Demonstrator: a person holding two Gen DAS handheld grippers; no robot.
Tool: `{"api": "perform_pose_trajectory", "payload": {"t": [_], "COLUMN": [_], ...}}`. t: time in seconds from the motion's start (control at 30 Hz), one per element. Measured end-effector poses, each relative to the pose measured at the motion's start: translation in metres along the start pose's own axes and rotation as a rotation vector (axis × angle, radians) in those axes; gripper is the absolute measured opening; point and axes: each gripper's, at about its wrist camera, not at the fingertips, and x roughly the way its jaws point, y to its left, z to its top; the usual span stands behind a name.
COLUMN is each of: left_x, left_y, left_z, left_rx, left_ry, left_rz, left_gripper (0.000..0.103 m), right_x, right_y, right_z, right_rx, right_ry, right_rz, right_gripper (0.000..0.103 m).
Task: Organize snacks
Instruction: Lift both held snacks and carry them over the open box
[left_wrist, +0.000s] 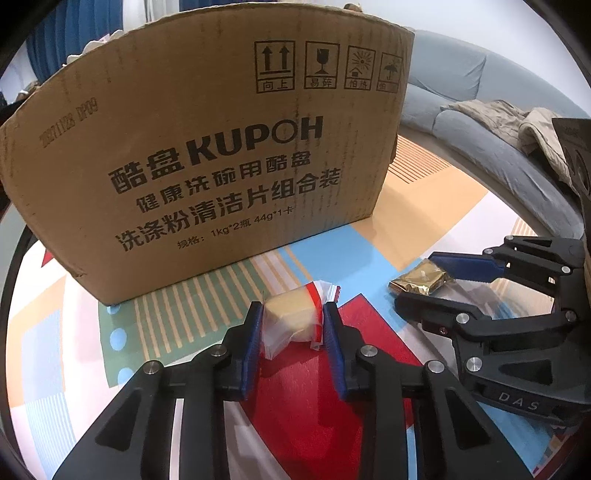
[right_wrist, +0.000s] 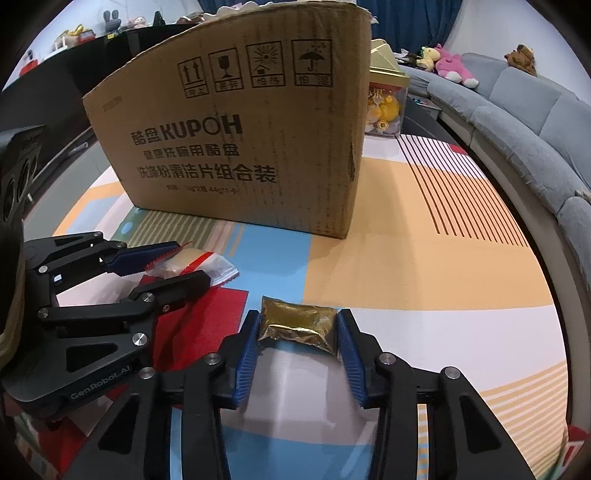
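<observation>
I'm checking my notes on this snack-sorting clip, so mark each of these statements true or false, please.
1. The left tongs hold a gold foil packet. False: a pale snack in a clear wrapper sits between their pads.
2. The right tongs close on the gold foil packet. True.
3. The cardboard box lies flattened on the mat. False: it stands upright.
4. Both snacks are at mat level in front of the box. True.
5. A grey sofa runs along the right. True.
</observation>
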Motion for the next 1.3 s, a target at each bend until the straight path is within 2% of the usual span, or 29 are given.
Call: {"api": "perform_pose_trajectory", "payload": {"t": [0.57,1.3], "left_x": [-0.033,-0.130], "left_y": [-0.014,-0.026], "left_z": [0.012,0.020], "left_rx": [-0.032,-0.123], "left_ry": [-0.023,-0.110], "left_rz": [0.068,0.178], "left_gripper": [0.032,0.032], "right_x": [-0.031,-0.107], "right_y": [0.006,0.026], "right_z": [0.011,0.027], "right_rx": [0.003,-0.030], "right_ry": [-0.063,-0.194], "right_rz": [0.006,0.002], "right_gripper": [0.038,0.038]}}
